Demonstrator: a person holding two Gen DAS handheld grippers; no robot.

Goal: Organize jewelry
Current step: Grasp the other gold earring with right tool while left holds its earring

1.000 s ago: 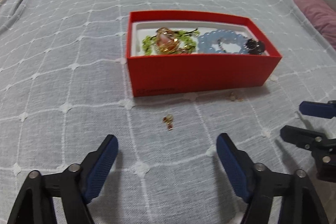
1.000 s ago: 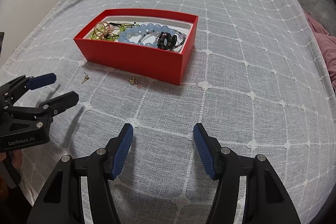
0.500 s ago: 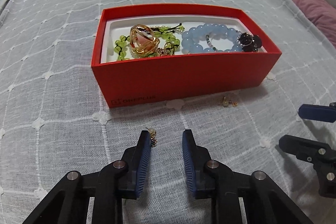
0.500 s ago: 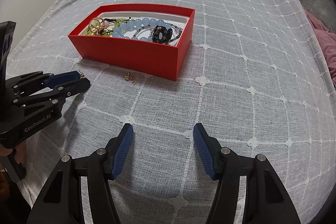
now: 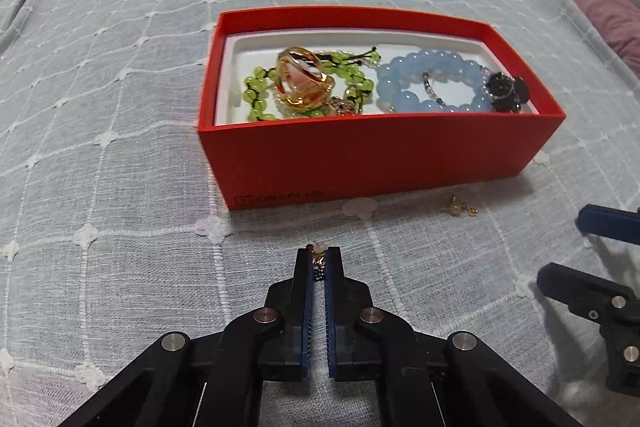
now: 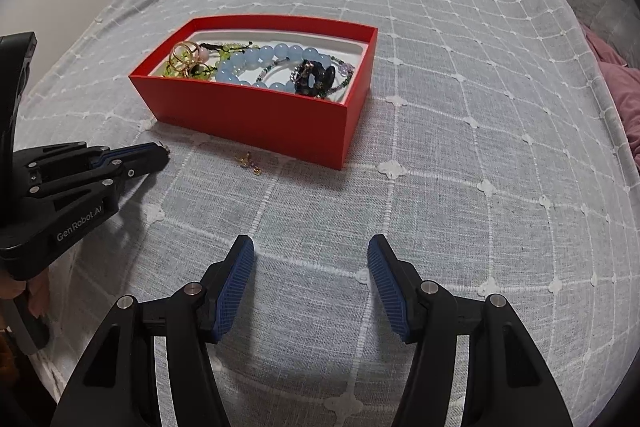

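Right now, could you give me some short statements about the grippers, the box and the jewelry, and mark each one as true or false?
1. The left gripper has its jaws closed on a small earring. True.
2. The right gripper holds the blue bead bracelet. False: its jaws are open and empty; the bracelet lies in the red box.
3. A second small gold earring lies on the bedspread in front of the box. True.
4. The red box has its lid on. False: it is open, with the jewelry visible inside.
5. The green bead bracelet lies outside the box. False: it is inside, at the left end in the left wrist view.
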